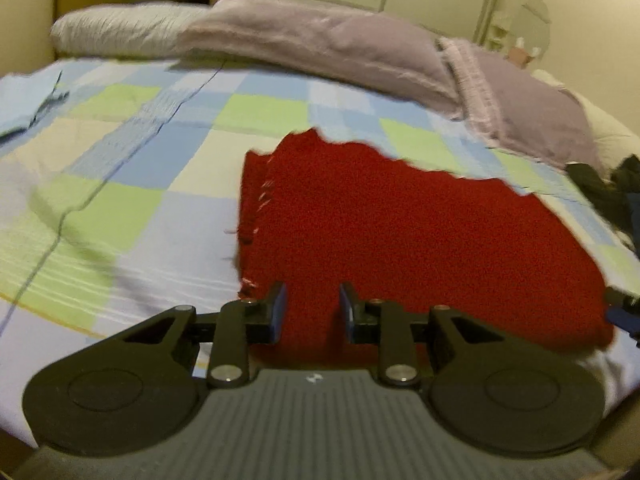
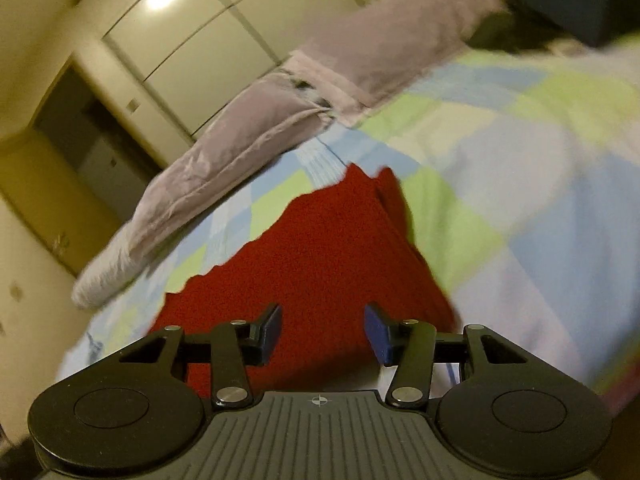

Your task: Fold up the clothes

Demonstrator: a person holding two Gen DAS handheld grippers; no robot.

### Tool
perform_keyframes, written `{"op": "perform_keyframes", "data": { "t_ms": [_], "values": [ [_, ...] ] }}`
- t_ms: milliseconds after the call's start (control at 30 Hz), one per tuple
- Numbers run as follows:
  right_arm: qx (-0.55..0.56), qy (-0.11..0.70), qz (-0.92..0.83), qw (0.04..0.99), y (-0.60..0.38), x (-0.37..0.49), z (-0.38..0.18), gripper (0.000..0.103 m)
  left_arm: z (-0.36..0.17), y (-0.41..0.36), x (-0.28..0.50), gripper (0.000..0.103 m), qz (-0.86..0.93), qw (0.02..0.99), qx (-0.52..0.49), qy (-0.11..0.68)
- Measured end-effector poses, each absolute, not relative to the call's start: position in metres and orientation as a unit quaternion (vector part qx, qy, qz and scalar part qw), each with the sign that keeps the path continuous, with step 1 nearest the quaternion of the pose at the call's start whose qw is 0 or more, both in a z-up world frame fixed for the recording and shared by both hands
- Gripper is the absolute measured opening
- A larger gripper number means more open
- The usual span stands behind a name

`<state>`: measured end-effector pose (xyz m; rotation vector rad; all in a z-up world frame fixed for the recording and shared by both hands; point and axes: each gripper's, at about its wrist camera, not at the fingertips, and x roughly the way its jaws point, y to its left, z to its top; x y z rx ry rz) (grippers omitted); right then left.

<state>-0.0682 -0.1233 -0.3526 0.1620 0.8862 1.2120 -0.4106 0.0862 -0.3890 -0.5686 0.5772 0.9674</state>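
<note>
Covering everything beneath both tools: checkered bed (image 1: 120, 152) | lying ahead of and under left tool (image 1: 312, 308) and right tool (image 2: 323, 330): red knit garment (image 1: 400, 232) | standing apart, gripping nothing: both tools' jaws

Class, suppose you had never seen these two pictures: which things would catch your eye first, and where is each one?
First, the red knitted garment, lying flat in the middle of the bed on a checked bedspread of blue, green and white. Next, the lilac pillows lined up along the far edge of the bed. Last, the left gripper and right gripper, each over the garment's near edge with jaws apart.
</note>
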Motion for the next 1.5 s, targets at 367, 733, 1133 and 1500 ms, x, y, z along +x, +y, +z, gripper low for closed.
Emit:
{"op": "perform_keyframes", "data": {
  "t_ms": [367,733,1133,1500],
  "values": [
    [-0.118,0.515,0.513,0.676,-0.052,-0.050,-0.332,0.048,-0.340,0.122,-0.399,0.022,0.467,0.711,-0.378,0.365],
    [-0.249,0.560,0.522,0.593,-0.028,-0.070,-0.219,0.048,-0.245,0.125,-0.386,0.023,0.453,0.671,-0.427,0.402],
    [-0.233,0.524,0.555,0.603,-0.010,-0.057,-0.154,0.048,-0.186,0.127,-0.366,0.024,0.484,0.686,-0.410,0.358],
    [-0.305,0.468,0.645,0.522,-0.016,0.015,-0.148,0.048,-0.190,0.022,-0.340,0.026,0.591,0.599,-0.461,0.282]
  ]
}}
